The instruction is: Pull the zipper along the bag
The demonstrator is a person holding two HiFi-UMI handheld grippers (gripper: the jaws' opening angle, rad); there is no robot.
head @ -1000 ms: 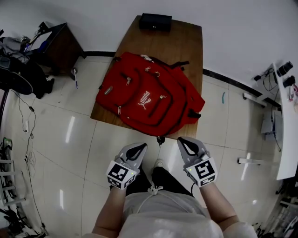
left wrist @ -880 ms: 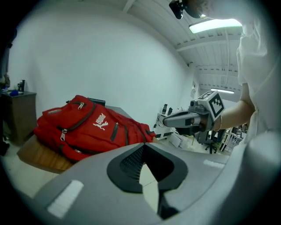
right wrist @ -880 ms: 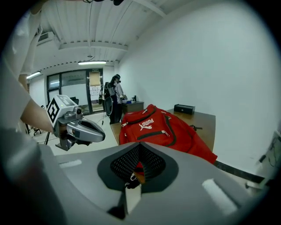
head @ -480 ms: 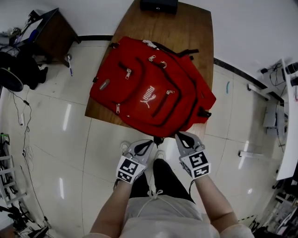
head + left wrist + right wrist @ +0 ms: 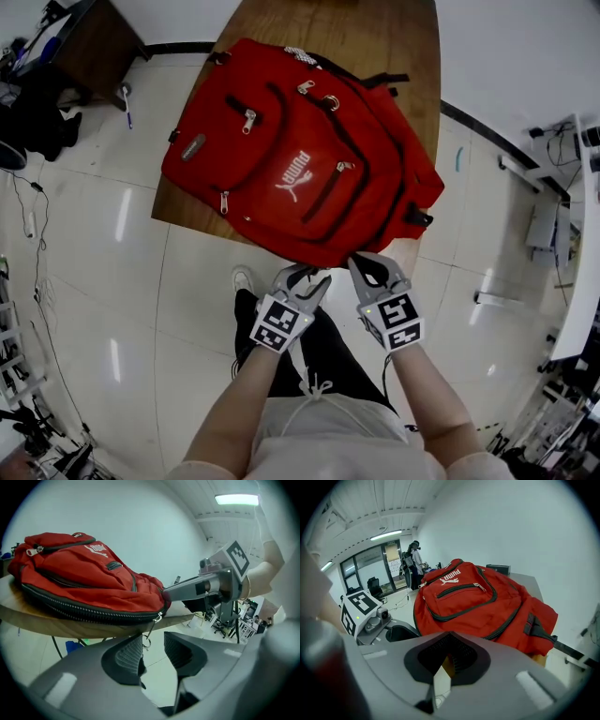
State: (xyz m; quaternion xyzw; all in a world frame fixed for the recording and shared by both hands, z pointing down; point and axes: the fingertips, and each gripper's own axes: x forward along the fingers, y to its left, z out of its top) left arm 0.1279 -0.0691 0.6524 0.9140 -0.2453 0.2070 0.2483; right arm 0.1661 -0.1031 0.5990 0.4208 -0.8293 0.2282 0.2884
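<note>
Closing squarely on the pull is what this step needs. From the head view, the red fabric backpack [image 5: 291, 178] lies flat on the brown wooden table [image 5: 394, 47], with its near edge overhanging toward the person. Both forearms reach forward and down, and the left gripper [image 5: 305, 278] and right gripper [image 5: 367, 267] sit side by side at that edge.

In the left gripper view, the small metal zipper pull with its ring [image 5: 151, 629] dangles from the black zipper track [image 5: 84, 613] below the table edge. It hangs between the ribbed pads [image 5: 129, 656], apparently touching neither. The jaws are opening and nothing is gripped. It looks best to raise the gripper so the pads meet the flat tab rather than the loose ring. After clamping, the draw should follow the track's curve, not pull away from the bag. The right gripper's tip meets the backpack's corner here, held level.

In the right gripper view, the tips are together with nothing visibly between them, and the backpack rises just beyond. Bracing the fabric there should keep the bag from sliding.
</note>
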